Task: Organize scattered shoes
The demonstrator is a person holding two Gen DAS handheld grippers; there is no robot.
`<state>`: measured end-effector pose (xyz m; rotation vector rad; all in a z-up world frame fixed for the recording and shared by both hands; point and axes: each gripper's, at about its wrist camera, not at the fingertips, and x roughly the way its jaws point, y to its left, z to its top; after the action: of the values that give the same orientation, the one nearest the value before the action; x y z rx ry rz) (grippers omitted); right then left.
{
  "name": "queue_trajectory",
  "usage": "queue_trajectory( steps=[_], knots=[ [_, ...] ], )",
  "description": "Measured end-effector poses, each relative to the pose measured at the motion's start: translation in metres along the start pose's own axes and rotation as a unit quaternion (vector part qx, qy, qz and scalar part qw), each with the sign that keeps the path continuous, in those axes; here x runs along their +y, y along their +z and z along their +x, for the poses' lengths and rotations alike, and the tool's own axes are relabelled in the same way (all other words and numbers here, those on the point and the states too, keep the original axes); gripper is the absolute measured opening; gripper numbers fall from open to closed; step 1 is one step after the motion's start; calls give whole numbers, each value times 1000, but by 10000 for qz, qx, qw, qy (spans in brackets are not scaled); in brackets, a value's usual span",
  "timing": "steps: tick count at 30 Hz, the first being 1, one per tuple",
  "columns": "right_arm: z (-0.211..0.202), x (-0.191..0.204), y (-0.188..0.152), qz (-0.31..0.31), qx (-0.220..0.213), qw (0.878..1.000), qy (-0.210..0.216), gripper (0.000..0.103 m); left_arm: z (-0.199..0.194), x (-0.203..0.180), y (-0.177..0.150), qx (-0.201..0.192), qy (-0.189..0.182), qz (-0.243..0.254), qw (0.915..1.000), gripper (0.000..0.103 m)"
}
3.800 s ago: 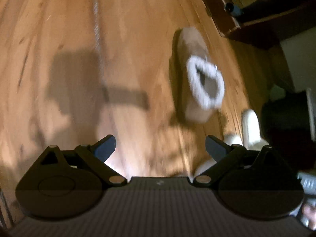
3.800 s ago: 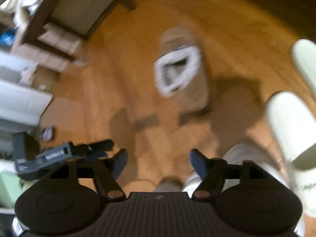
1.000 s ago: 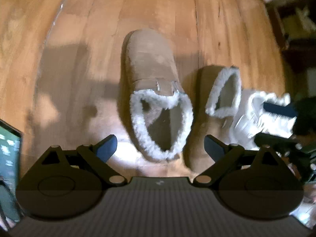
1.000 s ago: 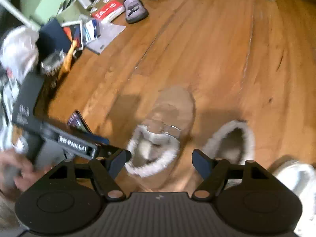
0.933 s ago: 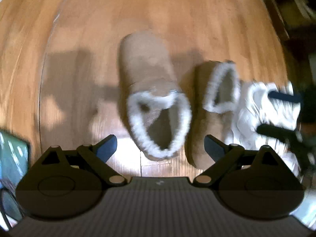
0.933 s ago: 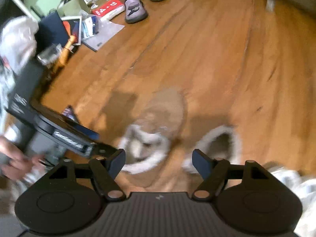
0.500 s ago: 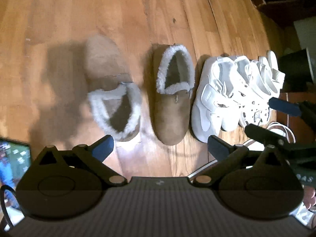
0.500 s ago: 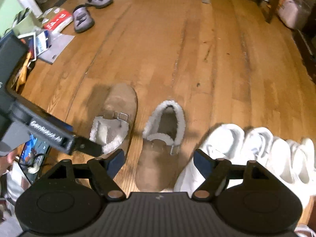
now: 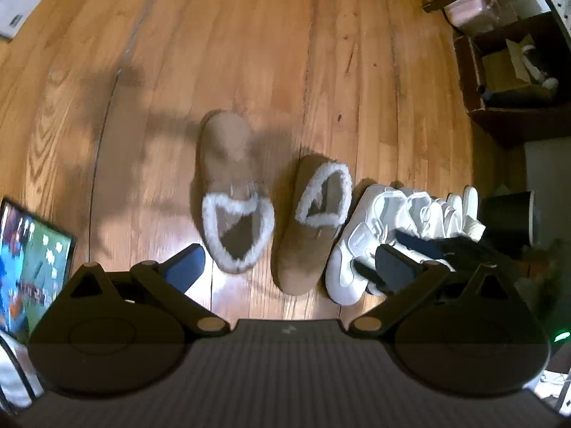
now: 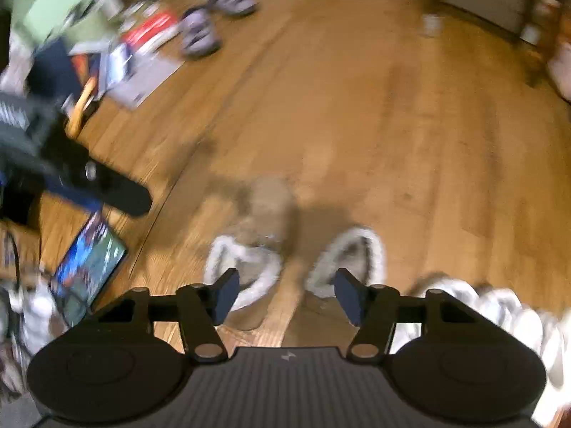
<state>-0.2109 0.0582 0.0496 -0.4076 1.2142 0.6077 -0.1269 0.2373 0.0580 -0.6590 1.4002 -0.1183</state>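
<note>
Two tan fleece-lined slippers sit side by side on the wood floor [image 9: 357,71]: left slipper [image 9: 232,192] toe pointing far, right slipper [image 9: 314,224] toe pointing near, so the pair is mismatched in direction. Just right of them, white sneakers [image 9: 360,246] and more white shoes [image 9: 460,210] complete a row.

Change since a second ago: both cameras have pulled up and back from close over the slippers, so the whole row now shows. Slippers lie the same as half a second ago. Left gripper [image 9: 289,267] is spread wide, holding nothing. Right gripper [image 10: 283,294] is also parted with nothing between the fingers, a bit narrower than half a second ago; its view is motion-blurred.

Judgement: this row looks placed. Grey sandals [image 10: 200,32] lie far left, well apart from the row, beside papers [image 10: 142,53]; likely what's left. Tablet [image 9: 28,260] is near left.
</note>
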Motion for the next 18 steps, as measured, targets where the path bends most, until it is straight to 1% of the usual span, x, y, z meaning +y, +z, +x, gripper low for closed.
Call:
queue_trajectory(
  steps=[1,2,3,5,6,10,11,12,13,15,16,17,18],
  knots=[
    [12,5,3,-239,177,9996,-13,43,12,5,9,144,1,-27,9999,103],
    [28,10,7,-512,372,9980,-45,42,24,11,18,288,2,-53,9996,103],
    [35,12,8,-621,443,9971,-56,42,35,16,25,383,-32,-93,9992,103],
    [54,13,9,-834,499,9952,59,42,51,26,33,411,-215,-220,9987,103],
    [58,13,8,-832,500,9952,112,42,59,30,37,425,-307,-284,9982,103],
    [97,-2,2,-540,508,9951,647,43,91,50,52,479,-674,-537,9951,103],
    [104,-5,-2,-429,467,9950,772,43,97,56,53,397,-809,-604,9941,103],
    [111,-9,-5,-318,426,9946,897,43,101,65,49,164,-966,-688,9928,103],
    [121,-9,-10,-307,411,9932,1045,43,106,73,42,5,-975,-732,9925,103],
    [141,-6,-15,-386,406,9934,1005,43,119,85,26,-95,-797,-632,9948,103],
    [148,-5,-15,-367,397,9940,949,43,126,89,21,-8,-658,-560,9963,103],
    [159,-5,-13,-290,493,9944,891,43,135,93,15,118,-498,-465,9976,103],
    [166,-5,-12,-237,575,9945,841,43,137,95,12,115,-511,-368,9980,103]
  ],
)
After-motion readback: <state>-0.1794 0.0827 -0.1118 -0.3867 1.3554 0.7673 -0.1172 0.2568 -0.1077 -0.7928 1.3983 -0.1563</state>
